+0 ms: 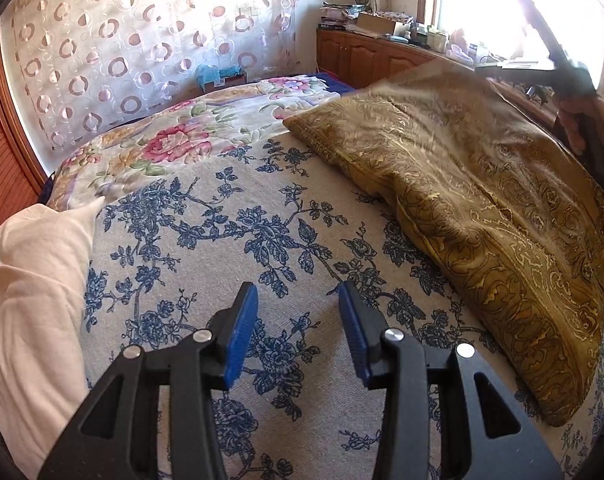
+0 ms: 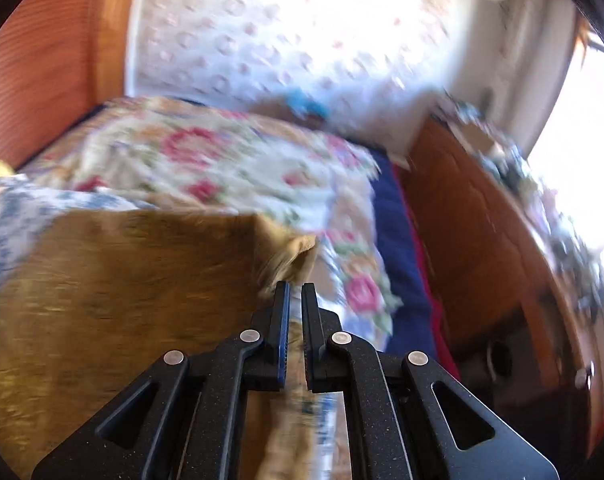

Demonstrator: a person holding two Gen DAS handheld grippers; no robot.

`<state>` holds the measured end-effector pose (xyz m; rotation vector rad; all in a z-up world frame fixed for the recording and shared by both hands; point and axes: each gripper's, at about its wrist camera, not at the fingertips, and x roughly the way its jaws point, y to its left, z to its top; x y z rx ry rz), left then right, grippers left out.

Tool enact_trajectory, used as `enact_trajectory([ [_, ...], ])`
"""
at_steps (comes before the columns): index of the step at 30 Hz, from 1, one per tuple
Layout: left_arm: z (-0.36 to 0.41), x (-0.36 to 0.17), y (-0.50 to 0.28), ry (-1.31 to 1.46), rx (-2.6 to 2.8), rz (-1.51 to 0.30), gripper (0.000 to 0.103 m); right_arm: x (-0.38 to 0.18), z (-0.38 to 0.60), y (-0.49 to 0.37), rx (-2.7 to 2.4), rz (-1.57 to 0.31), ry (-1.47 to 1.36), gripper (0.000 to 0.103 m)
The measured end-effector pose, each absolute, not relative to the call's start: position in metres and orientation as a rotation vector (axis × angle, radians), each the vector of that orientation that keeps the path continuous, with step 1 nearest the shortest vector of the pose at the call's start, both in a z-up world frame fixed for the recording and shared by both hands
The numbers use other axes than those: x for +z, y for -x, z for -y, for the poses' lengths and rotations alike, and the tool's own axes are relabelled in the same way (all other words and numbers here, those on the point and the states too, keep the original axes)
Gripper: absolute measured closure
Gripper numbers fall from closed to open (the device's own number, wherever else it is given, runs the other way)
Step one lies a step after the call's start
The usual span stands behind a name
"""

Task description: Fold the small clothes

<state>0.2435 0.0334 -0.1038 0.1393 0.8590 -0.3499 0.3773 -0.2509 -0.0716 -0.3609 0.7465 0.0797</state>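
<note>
The left claw (image 1: 297,296) stood partly open over the blue-flowered bedspread (image 1: 205,240), holding nothing. The right claw (image 2: 295,292) was pinched shut on a corner of the gold cloth (image 1: 482,208), lifting it off the bed; its far end still lay there.

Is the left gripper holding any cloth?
No. The left gripper hangs open over the blue-flowered bedspread, nothing between its jaws.
</note>
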Motion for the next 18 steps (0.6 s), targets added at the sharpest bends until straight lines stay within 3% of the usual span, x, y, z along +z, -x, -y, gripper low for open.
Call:
enact_trajectory([
  [3, -0.033, -0.104, -0.243, -0.141, -0.349, -0.858, 0.062, -0.070, 0.268, -0.374, 0.074, -0.748, 0.307, 0.091],
  [5, -0.033, -0.104, -0.243, -0.134, -0.346, -0.860, 0.062, -0.066, 0.276, -0.360, 0.104, -0.735, 0.263, 0.062],
  [7, -0.034, -0.103, -0.243, -0.133, -0.344, -0.859, 0.062, -0.063, 0.283, -0.340, 0.140, -0.719, 0.226, 0.053],
  [18, -0.017, -0.063, -0.205, -0.092, -0.335, -0.785, 0.062, -0.079, 0.294, -0.228, 0.313, -0.780, 0.144, 0.051],
])
